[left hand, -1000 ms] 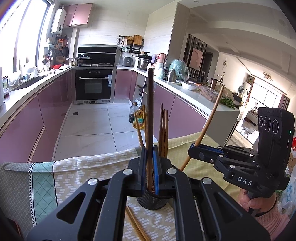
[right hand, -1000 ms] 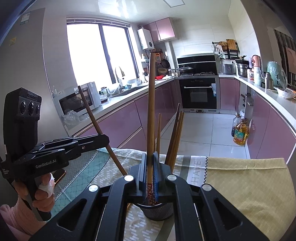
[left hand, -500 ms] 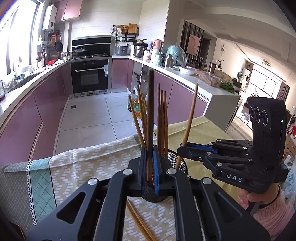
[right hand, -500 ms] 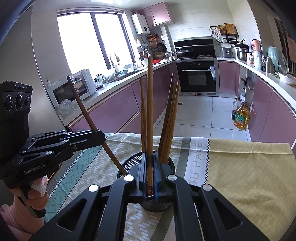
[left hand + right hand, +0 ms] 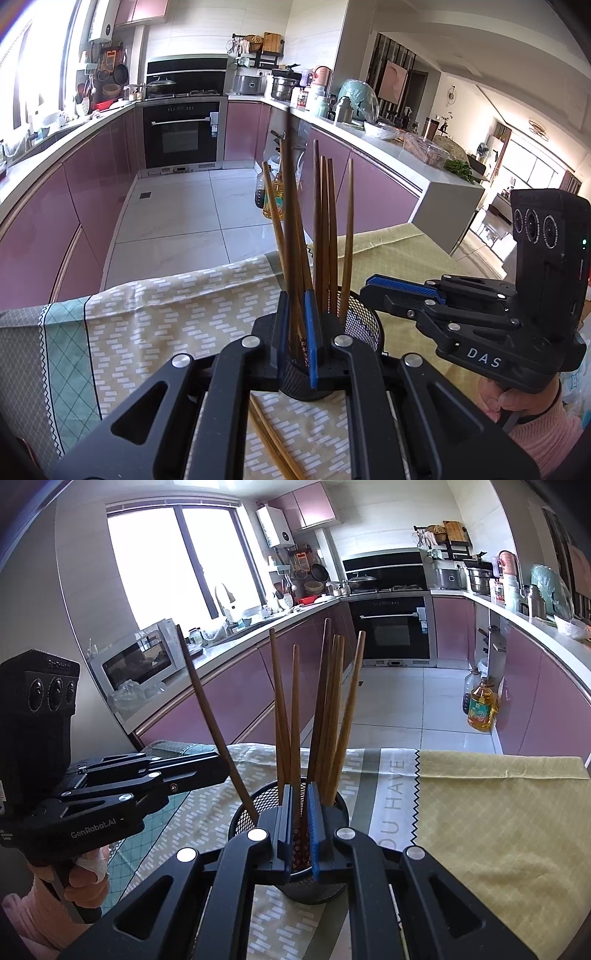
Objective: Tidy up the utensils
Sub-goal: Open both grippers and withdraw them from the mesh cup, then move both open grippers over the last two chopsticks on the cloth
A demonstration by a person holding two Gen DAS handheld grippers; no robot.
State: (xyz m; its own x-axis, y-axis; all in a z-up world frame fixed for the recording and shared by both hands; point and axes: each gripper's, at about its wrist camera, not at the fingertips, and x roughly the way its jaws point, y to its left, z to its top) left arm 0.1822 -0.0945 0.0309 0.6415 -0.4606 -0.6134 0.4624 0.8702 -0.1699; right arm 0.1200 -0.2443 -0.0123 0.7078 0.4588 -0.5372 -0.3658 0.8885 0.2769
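Between the two pairs of fingers, on a counter (image 5: pixel 509 812) spread with a patterned cloth, stands a black mesh cup (image 5: pixel 243 818) holding a bunch of wooden chopsticks (image 5: pixel 332 709) upright. A person holds a handheld gripper in each hand.

The left gripper (image 5: pixel 295 325) has its fingers closed tight on one dark chopstick (image 5: pixel 207 716), which leans away from the bunch with its lower end just inside the cup's rim. The right gripper (image 5: pixel 298 812) is pinched nearly closed on another chopstick (image 5: pixel 295 701), whose lower end is already down in the cup among the others.

To finish this step well, each stick should probably sink until its tip meets the cup's bottom, and only then should the fingers part, a little at a time, so that nothing springs out. The leaning stick looks best tipped toward upright first; otherwise it may lever against the rim and tilt the light cup.

More loose chopsticks (image 5: pixel 273 439) lie on the cloth beneath the left fingers, partly covered by the gripper's body, so their number is unclear. The cup's bottom and the sticks' lower tips are hidden behind the fingers and mesh. In the left view the right fingers' tips sit behind the bunch, so their grip cannot be made out there.
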